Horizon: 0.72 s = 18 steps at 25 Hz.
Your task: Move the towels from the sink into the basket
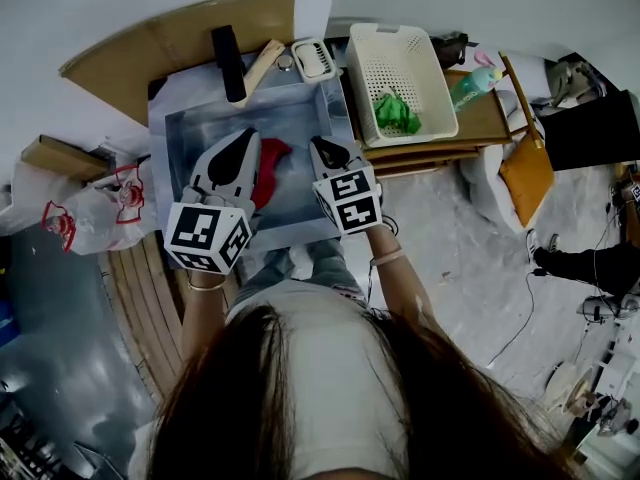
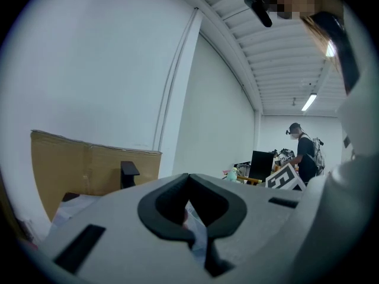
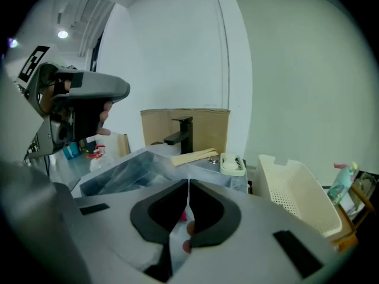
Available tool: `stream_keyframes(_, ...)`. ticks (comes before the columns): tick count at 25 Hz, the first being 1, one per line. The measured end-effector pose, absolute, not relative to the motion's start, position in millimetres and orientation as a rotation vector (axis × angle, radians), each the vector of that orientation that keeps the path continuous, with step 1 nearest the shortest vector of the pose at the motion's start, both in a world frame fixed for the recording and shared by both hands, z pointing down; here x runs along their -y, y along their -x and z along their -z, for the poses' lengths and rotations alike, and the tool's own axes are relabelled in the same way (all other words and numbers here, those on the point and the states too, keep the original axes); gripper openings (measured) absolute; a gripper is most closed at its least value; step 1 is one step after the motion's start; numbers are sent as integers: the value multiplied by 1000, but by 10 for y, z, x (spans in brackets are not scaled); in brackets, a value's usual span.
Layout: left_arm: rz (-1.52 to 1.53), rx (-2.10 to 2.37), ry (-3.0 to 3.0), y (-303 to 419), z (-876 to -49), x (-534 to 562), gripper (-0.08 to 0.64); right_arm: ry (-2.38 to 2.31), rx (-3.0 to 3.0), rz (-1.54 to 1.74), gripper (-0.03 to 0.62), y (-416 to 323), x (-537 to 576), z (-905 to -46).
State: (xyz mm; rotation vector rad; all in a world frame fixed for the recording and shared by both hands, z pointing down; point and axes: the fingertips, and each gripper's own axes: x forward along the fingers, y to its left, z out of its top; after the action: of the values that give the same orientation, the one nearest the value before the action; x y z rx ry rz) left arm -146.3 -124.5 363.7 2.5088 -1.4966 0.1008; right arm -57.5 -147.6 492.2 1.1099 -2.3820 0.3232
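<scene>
The red towel (image 1: pixel 272 165) lies in the sink (image 1: pixel 190 128), down between my two grippers, with its long side pointing away from me. My left gripper (image 1: pixel 246 138) looks nearer to it than my right gripper (image 1: pixel 320 144). Both jaws are closed and hold nothing. The basket (image 1: pixel 372 43) sits to the right on the wooden bench (image 1: pixel 490 118), with a green towel (image 1: pixel 397 114) inside.

Hardware: left gripper (image 1: pixel 243 140) and right gripper (image 1: pixel 320 148) have pale grey shells (image 1: pixel 213 184), black pads (image 3: pixel 233 216), black-and-white marker cubes (image 1: pixel 207 236). Person wears white top (image 1: pixel 330 368), wristbands (image 1: pixel 388 257).
</scene>
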Motion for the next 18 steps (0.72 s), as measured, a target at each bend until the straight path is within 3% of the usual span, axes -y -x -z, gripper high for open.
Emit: stream_keyframes(18,-118,1537,-2448,2176,-3925,1193,5,-775,2295,-286,32,1427,1278,-5502)
